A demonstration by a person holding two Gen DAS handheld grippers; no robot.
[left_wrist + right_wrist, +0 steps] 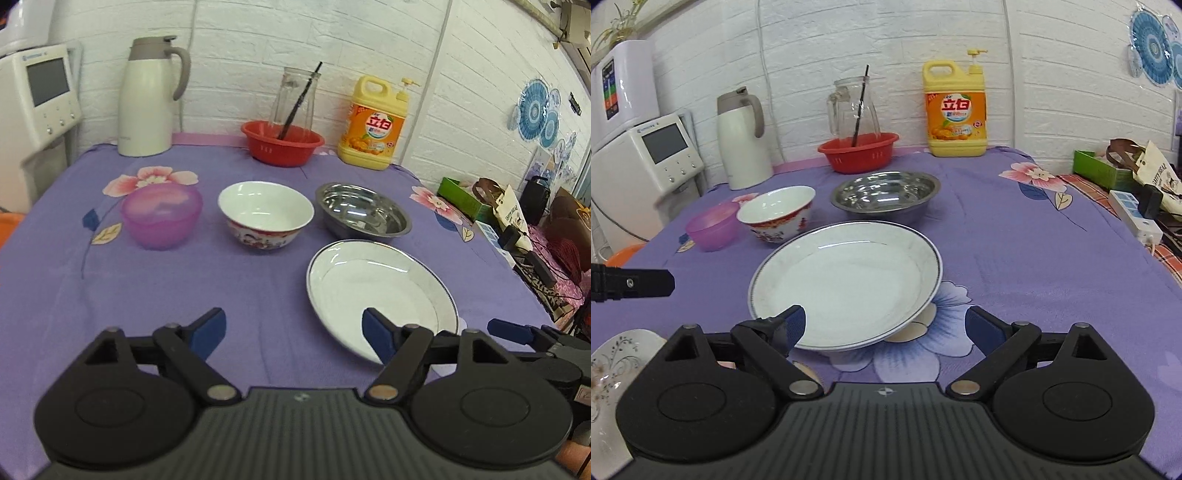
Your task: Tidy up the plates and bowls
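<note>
Left gripper (293, 332), jaws spread wide and empty, held low over the purple floral cloth (155, 291) that covers the surface. Its right finger overlaps the near edge of the white plate (373, 280) in the picture; whether it touches cannot be told.

Right gripper (884, 326), jaws likewise spread wide and holding nothing, facing the same white plate (849, 280), whose near rim lies between its two fingers. A second, patterned plate (613, 365) shows at the lower left of the right wrist view, partly hidden by the gripper body.

Behind the white plate, three bowls stand in a row, apart from one another: a purple plastic bowl (162, 216) on the left, a white ceramic bowl (266, 216) with a red printed band in the middle, and a steel bowl (364, 216) on the right, nearest the plate.

Along the white brick wall at the back stand a white thermos jug (147, 99), a red basin (282, 142) holding a glass pitcher (295, 99) with a dark stick in it, and a yellow detergent bottle (375, 123).
</note>
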